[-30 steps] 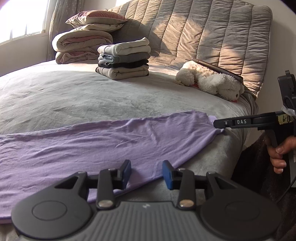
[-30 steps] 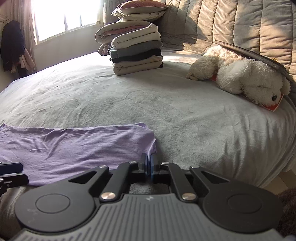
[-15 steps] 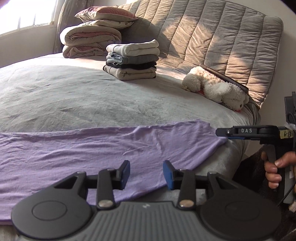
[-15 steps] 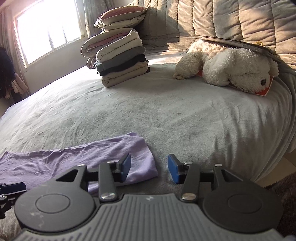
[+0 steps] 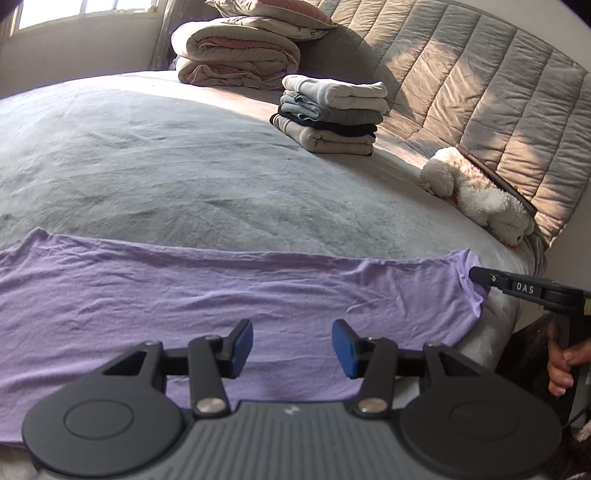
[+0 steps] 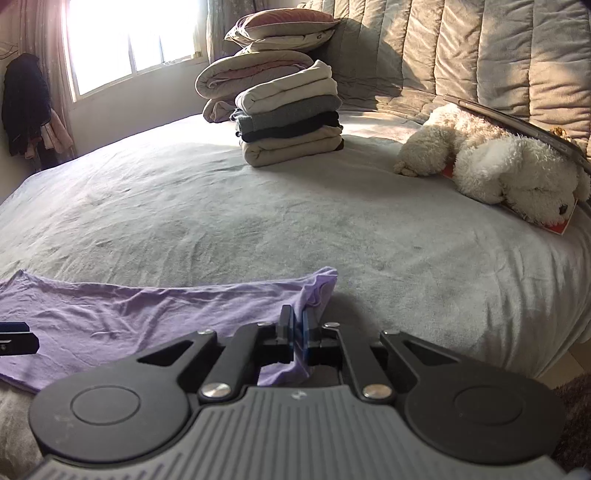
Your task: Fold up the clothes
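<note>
With the right gripper [image 6: 298, 334] pinching the purple shirt's [image 5: 221, 295] corner and the left gripper [image 5: 292, 345] spread wide, she should grab the near hem before lifting.

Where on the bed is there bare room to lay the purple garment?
Bare: the wide grey bedspread between the purple garment and the folded stack. Crowded: the headboard side, with stack, bedding pile and plush dog.

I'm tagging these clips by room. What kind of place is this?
Most likely a home bedroom: a large bed with a quilted headboard, stacked pillows and folded clothes, plus a plush dog near the headboard.
</note>
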`<state>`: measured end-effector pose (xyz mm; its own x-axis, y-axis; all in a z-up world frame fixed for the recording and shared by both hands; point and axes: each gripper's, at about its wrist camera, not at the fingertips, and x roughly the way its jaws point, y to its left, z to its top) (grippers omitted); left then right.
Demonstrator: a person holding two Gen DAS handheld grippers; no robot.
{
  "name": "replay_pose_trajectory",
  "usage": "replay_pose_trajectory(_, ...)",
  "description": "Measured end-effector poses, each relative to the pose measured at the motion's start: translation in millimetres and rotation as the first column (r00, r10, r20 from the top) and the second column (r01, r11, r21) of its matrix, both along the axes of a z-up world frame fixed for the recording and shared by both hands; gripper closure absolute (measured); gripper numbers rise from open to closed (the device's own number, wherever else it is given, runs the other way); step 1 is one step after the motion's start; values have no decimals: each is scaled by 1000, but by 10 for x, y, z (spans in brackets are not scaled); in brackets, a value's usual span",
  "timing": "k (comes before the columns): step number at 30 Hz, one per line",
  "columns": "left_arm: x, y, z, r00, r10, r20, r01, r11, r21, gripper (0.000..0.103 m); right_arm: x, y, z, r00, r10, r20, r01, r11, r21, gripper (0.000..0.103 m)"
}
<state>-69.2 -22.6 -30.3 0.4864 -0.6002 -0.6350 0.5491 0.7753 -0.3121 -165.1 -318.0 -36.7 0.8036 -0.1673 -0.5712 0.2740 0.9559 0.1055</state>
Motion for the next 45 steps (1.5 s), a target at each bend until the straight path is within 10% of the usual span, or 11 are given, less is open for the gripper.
replay_pose_trajectory(8,312,211,-330,921,-134,-366,-57,883,-467,45,244,609,175,979,204,6,-204,979,-22,97)
replay_pose_trajectory(12,329,88,-487,867,-216,-450,-92,817,-569,40,330,946,119,948,316,-21,-317,948,-17,97)
replay_pose_trajectory(22,387,-34,-589,849,-90,-520,-219,836,-503,51,304,1337,61,893,449,-30,-448,893,31,97)
replay_pose_trajectory(28,425,39,-568,868,26,-496,-273,859,-433,100,333,1398,63,891,454,-7,-452,887,93,97)
replay_pose_trajectory(35,437,198,-294,920,120,-374,-265,893,-365,100,420,1571,95,883,467,37,-467,872,144,98)
replay_pose_trajectory(45,570,647,-52,928,214,-305,-298,918,-263,101,712,1980,154,853,517,78,-521,831,196,98)
